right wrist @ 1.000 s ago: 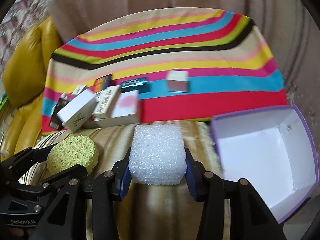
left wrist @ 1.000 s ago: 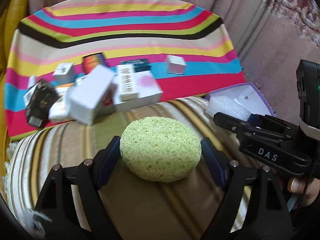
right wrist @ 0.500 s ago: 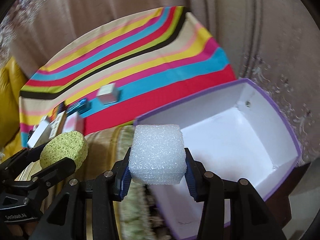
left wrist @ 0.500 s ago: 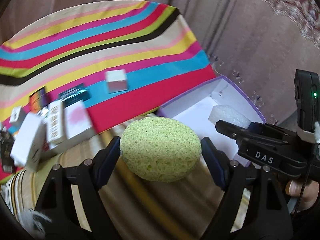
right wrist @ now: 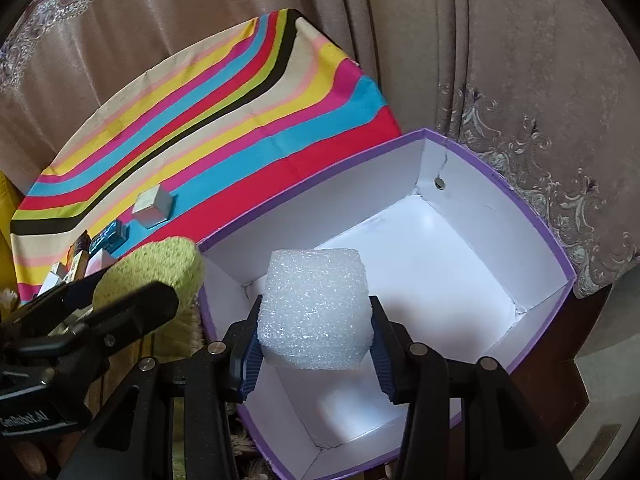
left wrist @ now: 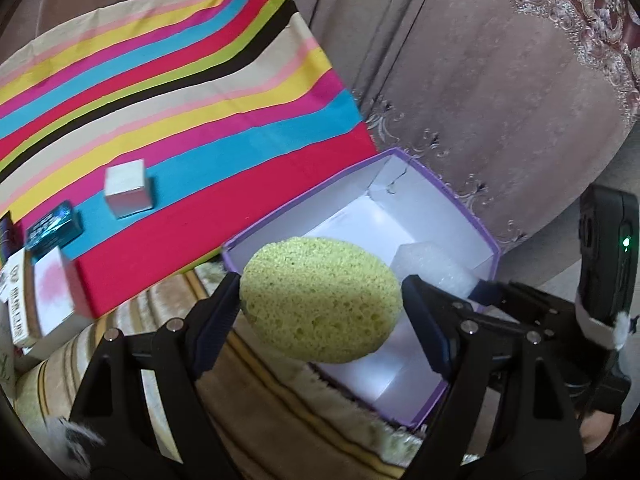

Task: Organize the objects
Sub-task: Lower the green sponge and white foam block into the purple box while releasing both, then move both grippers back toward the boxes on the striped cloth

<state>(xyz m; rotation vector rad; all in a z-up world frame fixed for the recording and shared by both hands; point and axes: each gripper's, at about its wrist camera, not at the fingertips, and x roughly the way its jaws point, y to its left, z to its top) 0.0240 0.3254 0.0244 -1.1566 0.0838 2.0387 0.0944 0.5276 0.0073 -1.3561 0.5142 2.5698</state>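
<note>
L gripper (left wrist: 321,300) has the round yellow-green sponge (left wrist: 320,298) between its two fingers, off the surface, over the near-left rim of the purple box (left wrist: 472,216); its jaws are opening right now, wide apart, w/ the sponge's left end touching the left pad and its right end at or just off the right pad, so can't tell for sure if the pinch is firm. R gripper (right wrist: 316,334) is clamped on a white foam block (right wrist: 316,308), blue pads pressed into both its sides, jaws only partway apart; block hangs inside the box opening, above the white floor at the near-left part, not touching the floor as far as the right wrist view shows. Box (right wrist: 560,264) is open-topped, white inside, purple outside, w/ a small round dot on its far wall; nothing else lying in it. It sits on a striped beige rug/throw (left wrist: 280,400), touching or just beside the right end of a bright multi-stripe cloth (left wrist: 180,92). On that cloth, to the left and well apart from the box: a small white cube box (left wrist: 126,188), a teal packet (left wrist: 54,230) near it, and further left a cluster of white cartons (left wrist: 40,300), partly cut off by the frame edge. Brown curtain (left wrist: 500,80) w/ ornate trim behind everything. In the left wrist view the R gripper (left wrist: 472,288) comes in from the right w/ the foam block (left wrist: 432,268) at its tip.
</note>
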